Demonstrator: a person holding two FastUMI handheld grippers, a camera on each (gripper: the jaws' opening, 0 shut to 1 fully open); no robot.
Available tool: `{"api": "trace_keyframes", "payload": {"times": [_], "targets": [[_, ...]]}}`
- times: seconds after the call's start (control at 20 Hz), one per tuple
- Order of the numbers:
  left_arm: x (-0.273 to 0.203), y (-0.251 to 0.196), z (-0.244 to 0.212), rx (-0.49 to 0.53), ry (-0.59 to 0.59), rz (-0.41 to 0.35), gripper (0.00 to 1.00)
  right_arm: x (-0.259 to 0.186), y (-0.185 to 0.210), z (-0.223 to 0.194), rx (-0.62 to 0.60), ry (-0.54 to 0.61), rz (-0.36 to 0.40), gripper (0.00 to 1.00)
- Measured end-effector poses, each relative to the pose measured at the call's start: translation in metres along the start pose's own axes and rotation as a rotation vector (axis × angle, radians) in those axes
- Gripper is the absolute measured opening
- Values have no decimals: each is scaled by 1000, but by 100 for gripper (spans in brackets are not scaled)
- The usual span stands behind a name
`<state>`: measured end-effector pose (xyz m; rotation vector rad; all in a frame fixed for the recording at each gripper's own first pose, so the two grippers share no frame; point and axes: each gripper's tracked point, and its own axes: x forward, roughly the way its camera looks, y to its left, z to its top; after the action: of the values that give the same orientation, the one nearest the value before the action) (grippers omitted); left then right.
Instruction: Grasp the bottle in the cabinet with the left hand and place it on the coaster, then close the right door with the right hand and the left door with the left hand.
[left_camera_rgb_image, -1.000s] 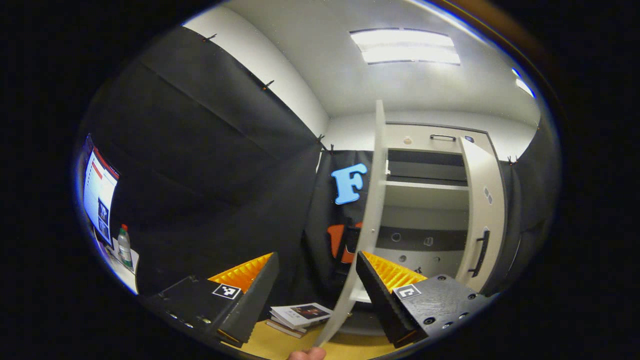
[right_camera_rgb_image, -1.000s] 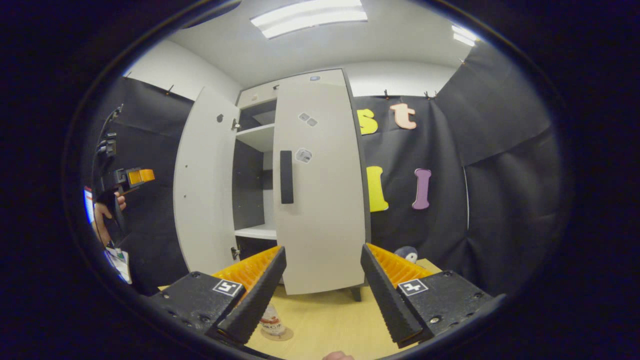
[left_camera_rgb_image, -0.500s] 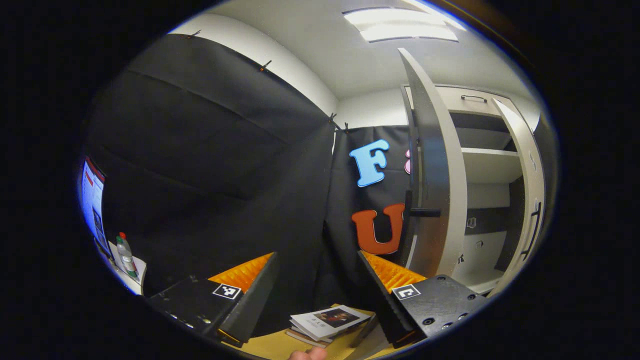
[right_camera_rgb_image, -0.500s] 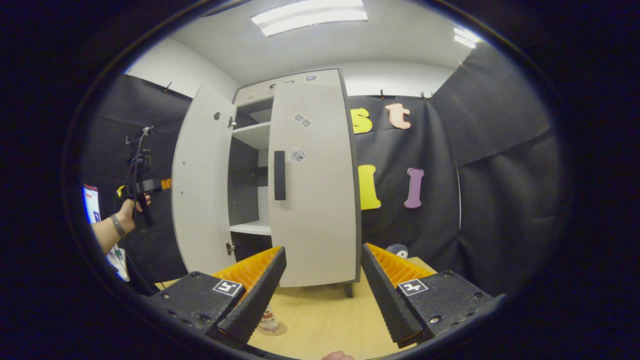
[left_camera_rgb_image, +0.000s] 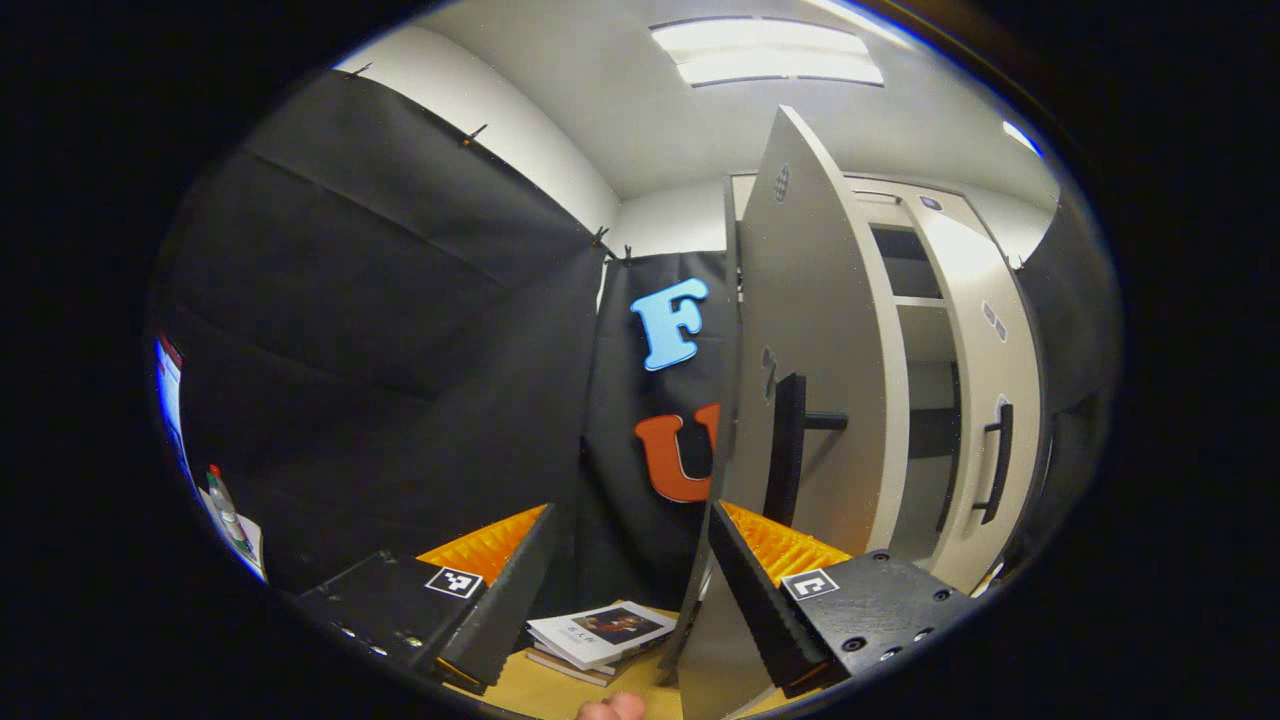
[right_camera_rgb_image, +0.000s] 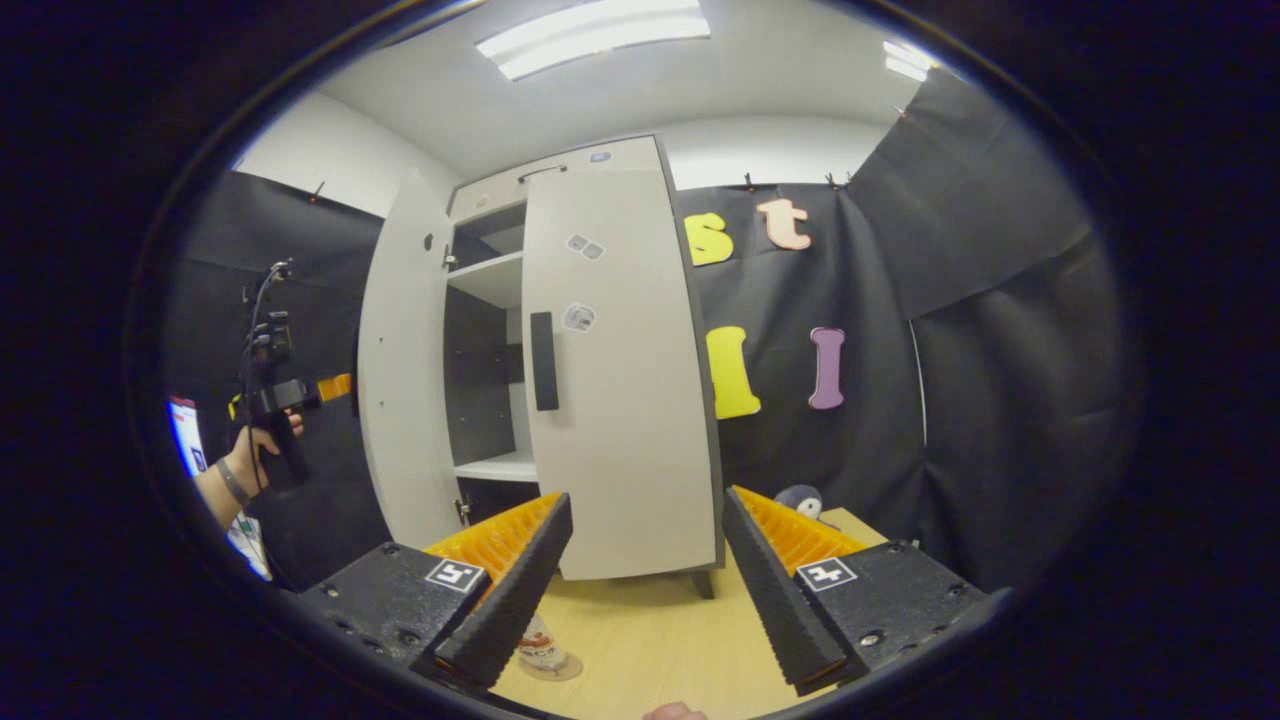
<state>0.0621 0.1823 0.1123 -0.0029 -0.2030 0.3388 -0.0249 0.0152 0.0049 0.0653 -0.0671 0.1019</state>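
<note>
In the right gripper view, the white cabinet's right door (right_camera_rgb_image: 620, 400) lies flat against the cabinet front, and the left door (right_camera_rgb_image: 400, 380) stands ajar. The bottle (right_camera_rgb_image: 541, 651) stands on the round coaster (right_camera_rgb_image: 562, 671) on the table, partly hidden behind my right gripper's finger. My right gripper (right_camera_rgb_image: 648, 498) is open, back from the cabinet. My left gripper (left_camera_rgb_image: 632, 512) is open at the outer face of the left door (left_camera_rgb_image: 820, 340), near its dark handle (left_camera_rgb_image: 785, 460). Whether a finger touches the door I cannot tell. A hand holds the left gripper (right_camera_rgb_image: 290, 390) left of the cabinet.
A stack of books (left_camera_rgb_image: 598, 636) lies on the wooden table (right_camera_rgb_image: 660, 640) below my left gripper. A grey plush toy (right_camera_rgb_image: 800, 497) sits at the table's back right. The right door's handle (left_camera_rgb_image: 995, 460) sticks out. A bright screen (right_camera_rgb_image: 188, 430) stands at far left.
The left door has swung toward the cabinet, and my left gripper now faces its outer side with the handle. The right gripper has drifted slightly; the right door has stayed flat.
</note>
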Motion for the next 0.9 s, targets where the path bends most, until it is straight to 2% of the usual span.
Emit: {"api": "trace_keyframes", "payload": {"times": [0.05,0.1,0.15,0.3,0.35,0.45,0.5,0.55,0.6,0.65,0.75,0.85,0.9], "targets": [[-2,-8,1,-9,-6,-17,99,0,0,-2,-4,4,-1,99],[-3,-16,-2,-25,-2,-35,99,-1,-2,-2,-7,5,-6,98],[-1,-23,-3,-46,9,-56,93,-3,-5,-2,-8,4,-13,98],[2,-44,-12,-89,48,-138,94,-6,-17,-2,-7,9,-43,98],[1,-47,-15,-84,61,-142,99,-7,-21,-1,-8,8,-55,98],[-4,-33,-8,-48,20,-91,95,-10,-28,-1,-10,4,-79,99],[-6,-28,-4,-41,3,-79,99,-11,-31,1,-8,1,-87,98],[-7,-29,-3,-44,-1,-75,95,-12,-32,1,-5,1,-93,98],[-6,-30,-3,-52,1,-75,90,-13,-32,-1,-2,4,-94,99],[-6,-29,-5,-61,7,-78,95,-14,-30,-3,1,7,-95,98],[-5,-31,-6,-72,22,-88,91,-14,-27,-4,7,10,-91,98],[-5,-33,-8,-81,37,-117,91,-8,-25,-6,14,20,-78,99],[-6,-34,-8,-78,39,-125,99,-5,-23,-10,18,30,-67,98]]}}
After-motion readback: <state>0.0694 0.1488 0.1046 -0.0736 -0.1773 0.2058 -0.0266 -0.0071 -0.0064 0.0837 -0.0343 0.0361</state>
